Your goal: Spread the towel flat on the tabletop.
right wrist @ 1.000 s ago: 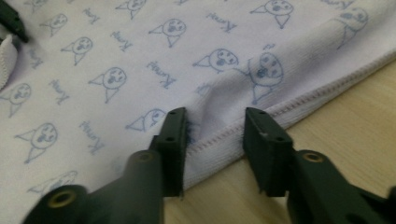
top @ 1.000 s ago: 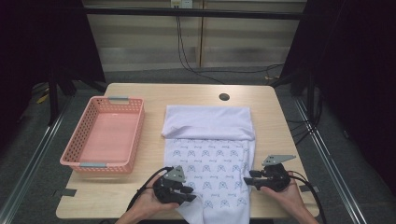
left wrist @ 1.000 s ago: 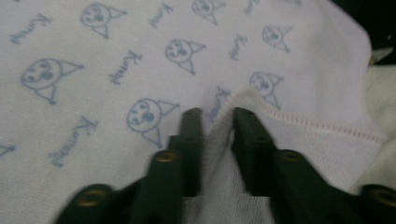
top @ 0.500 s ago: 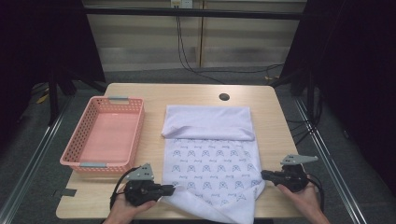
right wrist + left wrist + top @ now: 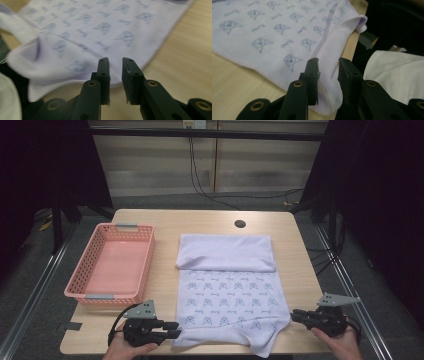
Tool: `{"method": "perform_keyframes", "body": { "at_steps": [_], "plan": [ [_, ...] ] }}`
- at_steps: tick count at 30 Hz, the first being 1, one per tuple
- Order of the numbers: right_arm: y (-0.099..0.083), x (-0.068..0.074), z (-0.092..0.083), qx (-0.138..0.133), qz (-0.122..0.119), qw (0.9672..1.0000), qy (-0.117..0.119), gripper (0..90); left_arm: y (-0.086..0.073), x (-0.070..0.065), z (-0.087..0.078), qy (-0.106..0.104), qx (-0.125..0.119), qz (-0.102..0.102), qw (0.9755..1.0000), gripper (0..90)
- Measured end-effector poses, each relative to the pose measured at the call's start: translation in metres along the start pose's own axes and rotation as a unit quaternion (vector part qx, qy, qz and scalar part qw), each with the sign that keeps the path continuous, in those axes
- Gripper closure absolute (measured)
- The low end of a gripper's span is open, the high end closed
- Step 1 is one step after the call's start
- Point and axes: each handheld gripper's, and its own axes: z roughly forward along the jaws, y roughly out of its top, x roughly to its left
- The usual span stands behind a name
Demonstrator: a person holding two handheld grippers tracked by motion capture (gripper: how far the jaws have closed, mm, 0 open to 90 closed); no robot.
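Dark curtains and a grey floor ring the pale wooden table (image 5: 210, 222), which has a small round hole (image 5: 240, 224) near its far edge. At its left stands a pink slatted basket (image 5: 82, 275) with nothing inside it. Spread over the middle and right lies the white printed garment (image 5: 230, 295), its far part folded back so the plain side shows, its near corner drooping over the table's front edge. Nothing lies between the garment and either tool.

From above, the left gripper (image 5: 172, 329) rests at the garment's near left corner and the right gripper (image 5: 295, 314) just beside its near right edge. The left gripper view adds what the high view cannot: the hem (image 5: 329, 100) runs up between the parted jaws, which have just been opening and do not pinch it. The right gripper view, slightly blurred, shows that gripper's jaws also slightly apart, just opening, with the cloth edge (image 5: 75, 80) ahead of the tips and bare wood between them
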Motion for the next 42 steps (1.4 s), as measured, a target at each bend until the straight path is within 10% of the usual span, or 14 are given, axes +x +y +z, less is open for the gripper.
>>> {"method": "perform_keyframes", "body": {
  "at_steps": [5, 9, 12, 16, 23, 26, 31, 42],
  "plan": [
    [0.005, 0.022, 0.018, 0.023, -0.030, 0.9982, 0.047, 68.2, 0.009, 0.010, 0.015, -0.007, 0.011, -0.008, 0.9999, 65.2],
    [0.003, 0.025, 0.036, 0.075, -0.043, 0.9957, 0.032, 64.0, 0.004, 0.009, 0.031, -0.013, 0.055, -0.012, 0.9983, 56.8],
    [0.003, 0.024, 0.037, 0.091, -0.048, 0.9942, 0.029, 64.2, 0.001, 0.007, 0.032, -0.016, 0.064, -0.005, 0.9978, 73.2],
    [-0.001, 0.020, 0.034, 0.111, -0.048, 0.9921, 0.034, 81.0, -0.002, 0.001, 0.028, -0.034, 0.061, 0.001, 0.9976, 88.4],
    [-0.006, 0.010, 0.019, 0.139, -0.060, 0.9881, 0.025, 90.0, -0.006, 0.006, 0.020, -0.025, 0.035, -0.023, 0.9988, 77.3],
    [-0.010, 0.001, 0.008, 0.127, -0.049, 0.9906, 0.012, 88.4, -0.001, 0.014, 0.020, 0.004, 0.036, -0.029, 0.9989, 70.4],
    [0.003, -0.003, -0.003, 0.031, -0.048, 0.9982, 0.017, 76.9, 0.015, 0.033, 0.037, 0.030, 0.039, -0.029, 0.9984, 68.0],
    [0.069, -0.052, 0.072, 0.013, -0.024, 0.9993, -0.027, 59.9, 0.044, 0.094, 0.056, 0.096, 0.024, -0.064, 0.9931, 65.3]
  ]
}}
